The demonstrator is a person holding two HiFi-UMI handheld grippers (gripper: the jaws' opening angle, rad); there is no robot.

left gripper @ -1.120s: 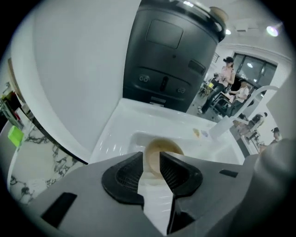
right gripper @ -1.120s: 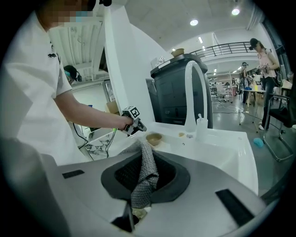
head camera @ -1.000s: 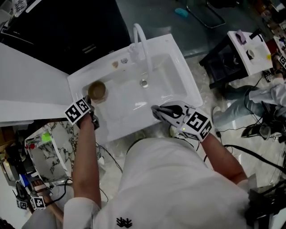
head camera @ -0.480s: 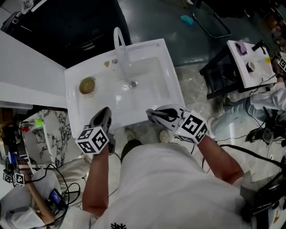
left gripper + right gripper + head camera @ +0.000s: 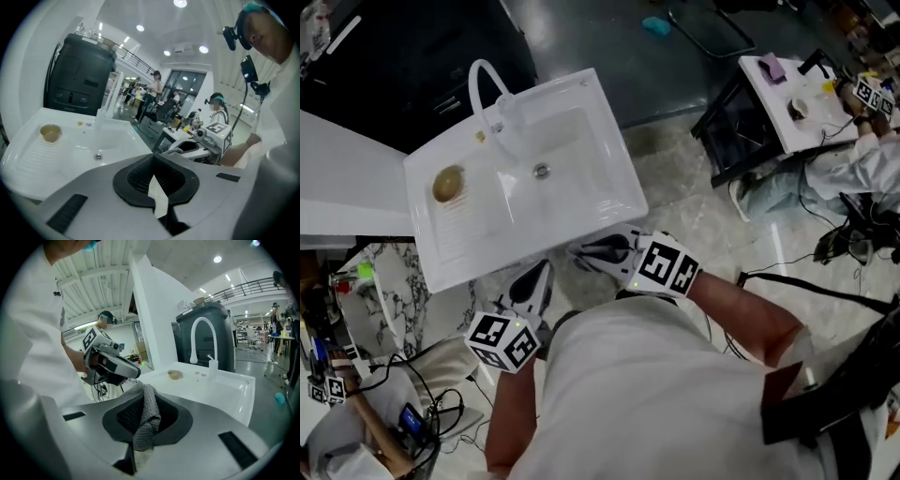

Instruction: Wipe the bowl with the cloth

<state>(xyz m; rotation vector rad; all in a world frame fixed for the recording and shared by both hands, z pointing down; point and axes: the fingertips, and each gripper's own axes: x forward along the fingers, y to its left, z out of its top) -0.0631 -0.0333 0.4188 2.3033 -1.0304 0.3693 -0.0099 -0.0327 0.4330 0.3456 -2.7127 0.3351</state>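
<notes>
A brown bowl (image 5: 448, 184) stands upright on the ribbed drainboard of the white sink (image 5: 614, 155); it also shows in the left gripper view (image 5: 50, 132) and the right gripper view (image 5: 175, 374). My left gripper (image 5: 538, 274) is shut and empty, off the sink's near edge and well away from the bowl. My right gripper (image 5: 580, 251) hovers at the sink's front edge, shut on a grey knitted cloth (image 5: 145, 420) that hangs between its jaws. Each gripper sees the other: the right gripper (image 5: 187, 147) and the left gripper (image 5: 111, 365).
A curved white faucet (image 5: 485, 79) rises at the sink's back, with a drain (image 5: 541, 171) in the basin. A white counter (image 5: 347, 178) adjoins on the left. A small white table (image 5: 787, 94) and a seated person (image 5: 853, 169) are at the right. Cables lie on the floor.
My left gripper has pulled back from beside the bowl to near my body, jaws now shut and empty. The bowl stays on the drainboard. The right gripper shifted a little left.
</notes>
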